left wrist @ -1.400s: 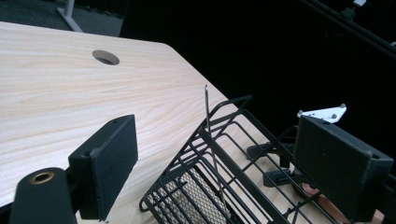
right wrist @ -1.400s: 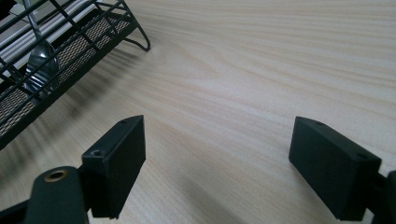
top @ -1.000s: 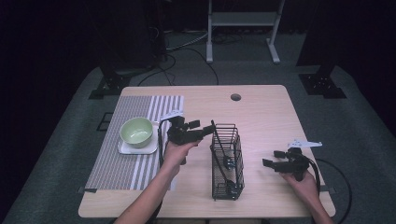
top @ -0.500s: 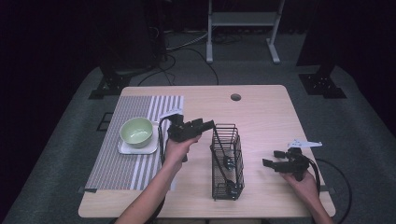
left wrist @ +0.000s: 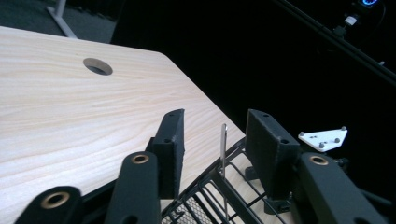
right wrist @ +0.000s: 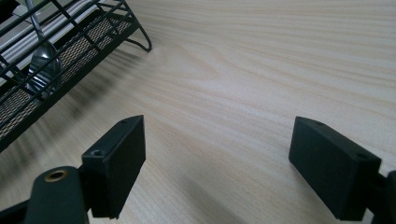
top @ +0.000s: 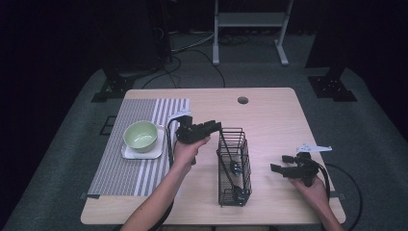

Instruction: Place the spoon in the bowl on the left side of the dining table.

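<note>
Cutlery in the black wire basket (top: 234, 166) is the work in hand, and that basket stands near the middle of the wooden table (top: 269, 115), long side running away from the person. Left of it a grey striped placemat (top: 120, 168) lies flat, bearing a white square plate (top: 129, 153) with a green bowl (top: 141, 135) on it. The left gripper (top: 215, 127) hangs over the basket's far left corner; its jaws have just been closing and now stand partly apart. In the left gripper view, a thin metal handle (left wrist: 224, 140) rises upright out of the basket between the 2 pads (left wrist: 172, 140), closer to the right one, with a gap on each side, so neither pad presses on it. The right gripper (top: 282, 163) rests near the table's right edge, well apart from the basket, in the person's right hand (top: 312, 190); the right gripper view shows its 2 jaws spread wide over bare wood, holding nothing. A spoon (right wrist: 44, 65) lies in the basket, bowl end against the mesh floor.
</note>
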`<state>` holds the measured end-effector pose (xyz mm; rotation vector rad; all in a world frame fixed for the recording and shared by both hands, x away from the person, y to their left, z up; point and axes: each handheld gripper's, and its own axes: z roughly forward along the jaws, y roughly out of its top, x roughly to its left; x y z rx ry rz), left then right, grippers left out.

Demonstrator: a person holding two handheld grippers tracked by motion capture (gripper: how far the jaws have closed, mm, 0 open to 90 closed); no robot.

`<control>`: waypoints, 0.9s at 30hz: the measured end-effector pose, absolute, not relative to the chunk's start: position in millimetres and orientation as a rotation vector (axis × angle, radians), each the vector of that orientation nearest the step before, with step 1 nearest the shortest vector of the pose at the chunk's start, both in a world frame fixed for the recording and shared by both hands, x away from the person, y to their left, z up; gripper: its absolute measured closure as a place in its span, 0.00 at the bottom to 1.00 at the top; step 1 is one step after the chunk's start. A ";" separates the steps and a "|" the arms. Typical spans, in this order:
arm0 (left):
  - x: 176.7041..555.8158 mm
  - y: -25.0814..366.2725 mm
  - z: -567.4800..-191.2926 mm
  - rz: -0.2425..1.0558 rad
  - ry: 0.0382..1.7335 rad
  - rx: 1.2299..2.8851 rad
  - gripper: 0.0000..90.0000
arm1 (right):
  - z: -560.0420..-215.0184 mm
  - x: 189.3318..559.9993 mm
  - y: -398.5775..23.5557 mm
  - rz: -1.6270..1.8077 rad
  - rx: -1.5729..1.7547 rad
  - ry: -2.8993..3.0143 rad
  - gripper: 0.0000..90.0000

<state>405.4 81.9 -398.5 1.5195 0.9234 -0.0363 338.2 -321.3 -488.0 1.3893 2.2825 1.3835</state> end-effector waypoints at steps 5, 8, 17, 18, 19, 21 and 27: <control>405.7 80.9 -401.3 -0.063 0.925 1.501 0.76 | -488.1 338.3 -321.4 1.385 1.390 2.283 0.20; 405.4 79.5 -403.3 -0.051 0.906 1.508 0.85 | -488.1 338.3 -321.2 1.383 1.389 2.283 0.20; 405.1 79.8 -406.6 -0.079 0.894 1.468 0.99 | -488.1 338.5 -320.9 1.380 1.388 2.286 0.20; 405.1 79.8 -406.6 -0.079 0.894 1.468 0.99 | -488.1 338.5 -320.9 1.379 1.388 2.286 0.19; 404.8 79.8 -407.0 -0.080 0.895 1.462 0.99 | -488.1 338.5 -320.8 1.379 1.388 2.286 0.20; 404.5 79.8 -407.1 -0.082 0.895 1.456 0.99 | -488.1 338.4 -320.8 1.380 1.388 2.286 0.20; 401.6 79.5 -403.0 -0.056 0.898 1.445 0.99 | -488.1 338.4 -320.8 1.379 1.387 2.286 0.20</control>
